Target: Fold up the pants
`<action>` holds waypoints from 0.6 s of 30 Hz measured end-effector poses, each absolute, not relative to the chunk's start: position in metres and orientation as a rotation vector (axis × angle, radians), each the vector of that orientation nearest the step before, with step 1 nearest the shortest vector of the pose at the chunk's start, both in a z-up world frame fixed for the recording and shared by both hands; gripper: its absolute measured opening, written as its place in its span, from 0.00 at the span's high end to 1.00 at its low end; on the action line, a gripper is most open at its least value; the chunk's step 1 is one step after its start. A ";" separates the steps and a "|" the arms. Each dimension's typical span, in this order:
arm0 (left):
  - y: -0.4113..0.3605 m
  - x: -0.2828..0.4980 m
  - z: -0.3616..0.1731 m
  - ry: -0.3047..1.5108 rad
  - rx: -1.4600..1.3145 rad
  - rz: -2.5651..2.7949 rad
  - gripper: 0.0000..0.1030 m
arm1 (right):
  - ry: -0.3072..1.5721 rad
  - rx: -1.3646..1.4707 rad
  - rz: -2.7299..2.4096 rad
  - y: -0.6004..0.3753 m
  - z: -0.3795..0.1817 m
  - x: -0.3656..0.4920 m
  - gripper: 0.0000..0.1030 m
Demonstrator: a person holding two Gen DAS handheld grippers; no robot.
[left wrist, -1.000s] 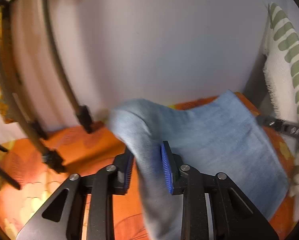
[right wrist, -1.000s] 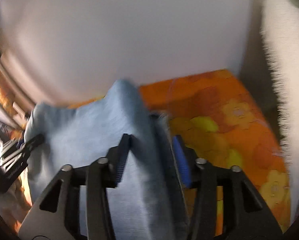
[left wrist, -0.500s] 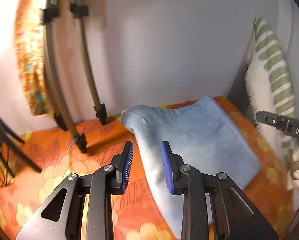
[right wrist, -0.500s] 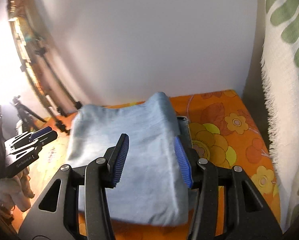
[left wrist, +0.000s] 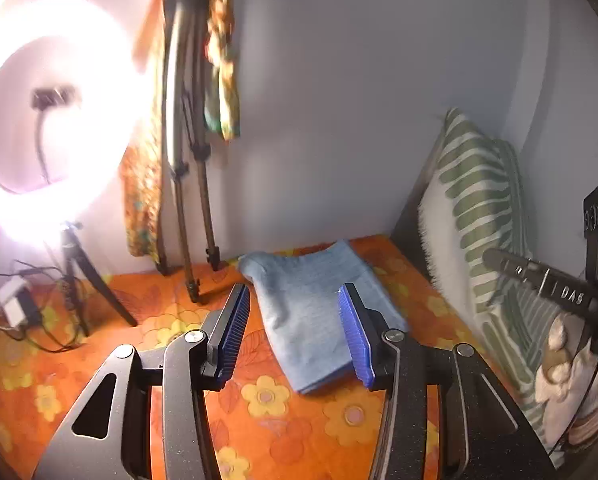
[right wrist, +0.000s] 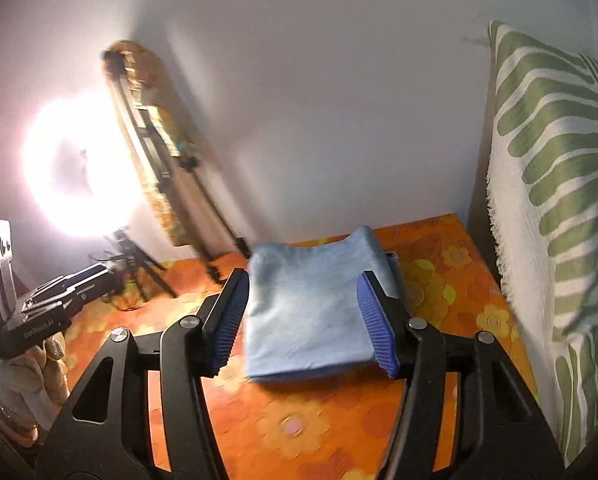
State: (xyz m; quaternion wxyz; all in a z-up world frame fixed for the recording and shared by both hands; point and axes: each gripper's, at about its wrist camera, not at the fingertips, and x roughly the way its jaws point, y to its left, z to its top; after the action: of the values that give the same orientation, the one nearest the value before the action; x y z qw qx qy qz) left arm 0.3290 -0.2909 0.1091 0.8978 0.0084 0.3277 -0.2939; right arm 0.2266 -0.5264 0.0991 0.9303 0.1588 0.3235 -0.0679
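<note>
Each camera sits behind its own tool and looks forward and down, from above the orange flowered bed cover [left wrist: 267, 432]. Both views face the white wall and share the folded pants [left wrist: 315, 316] [right wrist: 311, 308], the ring light [left wrist: 51, 120] and the striped pillow [right wrist: 555, 184]. Each view also catches the other tool at its edge.

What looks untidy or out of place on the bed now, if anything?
Little stands out. The folded pants lie flat on the orange flowered sheet, and both tongs, left and right, are open and off them. One small flaw: at the far right corner a lower layer pokes out past the top fold.
</note>
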 end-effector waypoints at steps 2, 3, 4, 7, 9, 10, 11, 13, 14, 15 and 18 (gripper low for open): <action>-0.283 0.309 0.127 0.656 0.018 -0.618 0.50 | 0.654 0.319 -0.134 -0.511 0.114 0.212 0.42; -0.279 0.300 0.135 0.645 0.020 -0.624 0.47 | 0.650 0.317 -0.132 -0.504 0.119 0.206 0.42; -0.275 0.290 0.141 0.632 0.022 -0.629 0.41 | 0.644 0.314 -0.126 -0.494 0.128 0.196 0.41; -0.265 0.258 0.157 0.601 0.042 -0.646 0.40 | 0.623 0.283 -0.123 -0.466 0.141 0.174 0.36; -0.259 0.240 0.161 0.584 0.045 -0.659 0.38 | 0.614 0.252 -0.131 -0.451 0.144 0.160 0.36; -0.257 0.233 0.161 0.580 0.046 -0.669 0.34 | 0.609 0.235 -0.135 -0.441 0.146 0.151 0.36; -0.255 0.223 0.160 0.574 0.048 -0.680 0.31 | 0.605 0.222 -0.135 -0.432 0.146 0.142 0.35; -0.250 0.207 0.155 0.558 0.059 -0.690 0.28 | 0.602 0.215 -0.138 -0.419 0.144 0.127 0.34; -0.248 0.199 0.152 0.552 0.064 -0.687 0.27 | 0.603 0.220 -0.138 -0.412 0.141 0.118 0.33; -0.247 0.192 0.147 0.555 0.066 -0.687 0.26 | 0.606 0.225 -0.139 -0.407 0.138 0.111 0.32; -0.240 0.172 0.134 0.569 0.053 -0.710 0.25 | 0.608 0.225 -0.150 -0.395 0.128 0.095 0.32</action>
State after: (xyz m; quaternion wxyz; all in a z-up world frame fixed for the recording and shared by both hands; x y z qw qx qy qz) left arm 0.1723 -0.2402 0.1345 0.8979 0.0254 0.2747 -0.3430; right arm 0.0945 -0.3953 0.1284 0.9451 0.1107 0.2984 -0.0738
